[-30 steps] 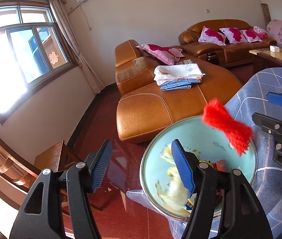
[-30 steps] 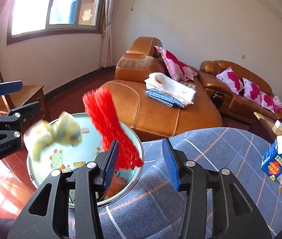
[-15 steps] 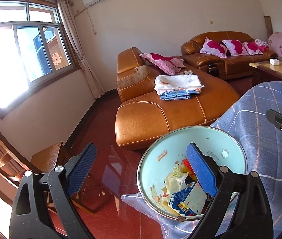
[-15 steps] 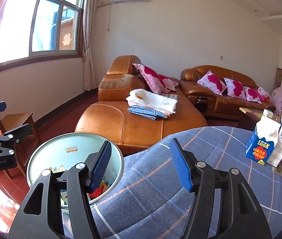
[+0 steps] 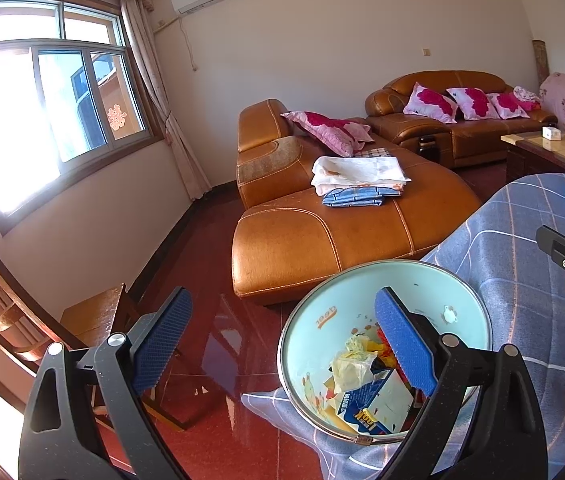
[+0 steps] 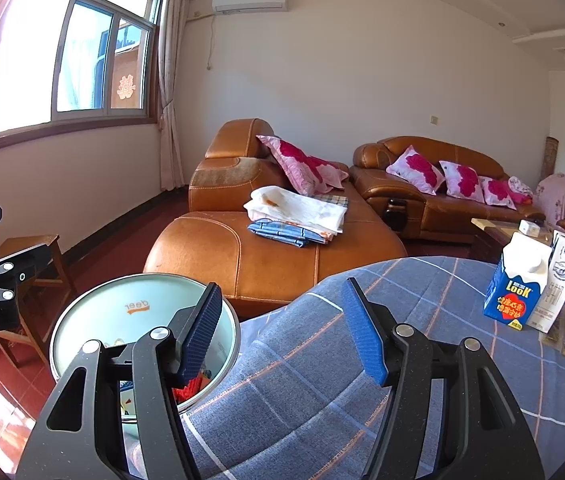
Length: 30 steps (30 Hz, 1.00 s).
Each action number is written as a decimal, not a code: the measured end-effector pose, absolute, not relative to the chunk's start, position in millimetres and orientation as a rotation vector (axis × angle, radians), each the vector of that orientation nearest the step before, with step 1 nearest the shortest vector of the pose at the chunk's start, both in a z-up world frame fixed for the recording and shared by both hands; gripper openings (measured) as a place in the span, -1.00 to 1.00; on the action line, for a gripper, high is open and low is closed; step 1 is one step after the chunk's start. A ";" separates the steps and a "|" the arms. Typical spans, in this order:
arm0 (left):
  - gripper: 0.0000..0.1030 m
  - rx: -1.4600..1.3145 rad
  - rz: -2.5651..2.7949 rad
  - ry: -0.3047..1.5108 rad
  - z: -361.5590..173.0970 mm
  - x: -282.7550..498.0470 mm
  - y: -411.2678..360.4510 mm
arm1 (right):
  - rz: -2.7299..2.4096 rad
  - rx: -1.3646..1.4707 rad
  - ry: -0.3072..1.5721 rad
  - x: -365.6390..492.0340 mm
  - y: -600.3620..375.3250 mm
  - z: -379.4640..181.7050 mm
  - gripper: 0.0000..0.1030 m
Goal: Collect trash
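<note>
Lighting: strong daylight is streaming through the window [image 5: 62, 92], blowing out the panes. Glare is reflecting off the red floor [image 5: 218, 344]. Focus: sharp throughout. Distortion: fisheye curvature is bending edges; dark vignette is framing corners.

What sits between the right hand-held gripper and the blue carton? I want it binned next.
Nothing visible: only bare tablecloth lies between the open right hand-held gripper and the blue carton. A white carton stands against its far side.
</note>
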<state>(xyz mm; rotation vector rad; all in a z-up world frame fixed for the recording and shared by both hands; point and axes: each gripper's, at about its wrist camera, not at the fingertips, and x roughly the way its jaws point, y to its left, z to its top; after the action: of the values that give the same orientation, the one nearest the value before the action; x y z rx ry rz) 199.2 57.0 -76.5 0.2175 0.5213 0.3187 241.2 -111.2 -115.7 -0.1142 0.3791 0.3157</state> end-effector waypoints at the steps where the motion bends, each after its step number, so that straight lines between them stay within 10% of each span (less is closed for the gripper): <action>1: 0.77 0.218 0.319 0.521 -76.8 199.5 56.9 | 0.316 -0.114 0.379 241.2 -111.2 -115.7 0.20; 30: 0.81 0.202 0.315 0.523 -75.4 201.8 61.1 | 0.299 -0.093 0.371 240.5 -116.8 -117.0 0.33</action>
<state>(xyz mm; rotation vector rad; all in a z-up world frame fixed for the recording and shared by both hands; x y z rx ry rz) 201.8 61.1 -75.4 0.2018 0.5232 0.3152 240.5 -116.8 -117.0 -0.0927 0.3710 0.2988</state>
